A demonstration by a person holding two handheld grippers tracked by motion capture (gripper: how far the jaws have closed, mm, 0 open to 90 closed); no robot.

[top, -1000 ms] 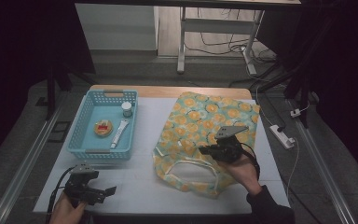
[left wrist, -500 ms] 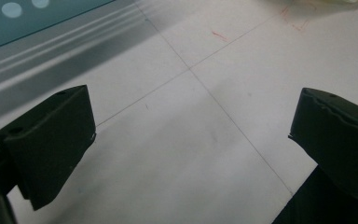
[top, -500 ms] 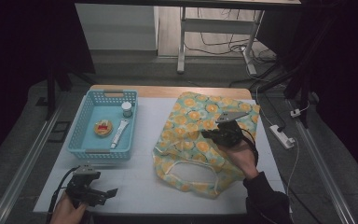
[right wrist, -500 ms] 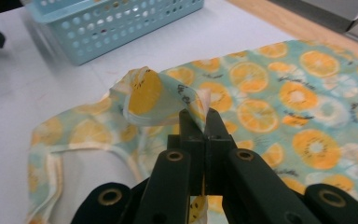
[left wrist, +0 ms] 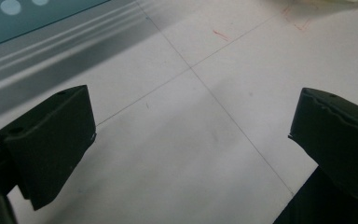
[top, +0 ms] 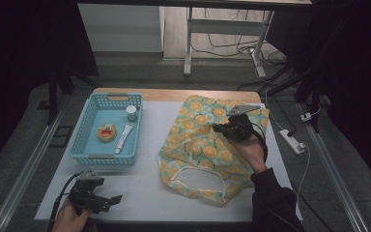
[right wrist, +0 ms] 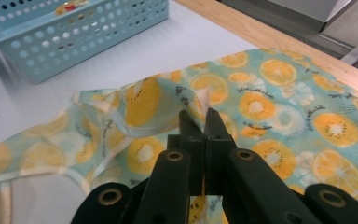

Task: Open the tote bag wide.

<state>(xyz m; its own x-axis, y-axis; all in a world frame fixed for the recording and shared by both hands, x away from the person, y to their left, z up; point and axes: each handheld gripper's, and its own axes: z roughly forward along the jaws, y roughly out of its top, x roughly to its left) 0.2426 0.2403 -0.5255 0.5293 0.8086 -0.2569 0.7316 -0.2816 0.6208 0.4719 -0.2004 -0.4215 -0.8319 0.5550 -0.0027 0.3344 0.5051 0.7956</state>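
A soft cloth bag (top: 207, 145) of pale turquoise fabric printed with orange citrus slices, edged with a light trim around its looped handle, is seen spread flat on the right half of the white bench (top: 145, 183), just beside a light blue perforated plastic basket (top: 88, 140). A raised fold of the bag's fabric is pinched between the closed fingers (right wrist: 216, 128) of the right gripper (right wrist: 199, 122), so that the cloth is lifted into a small ridge near the far edge. The left gripper (top: 108, 199) is held low over the bare bench at the near left corner, its fingers (left wrist: 51, 140) spread wide with nothing between them.
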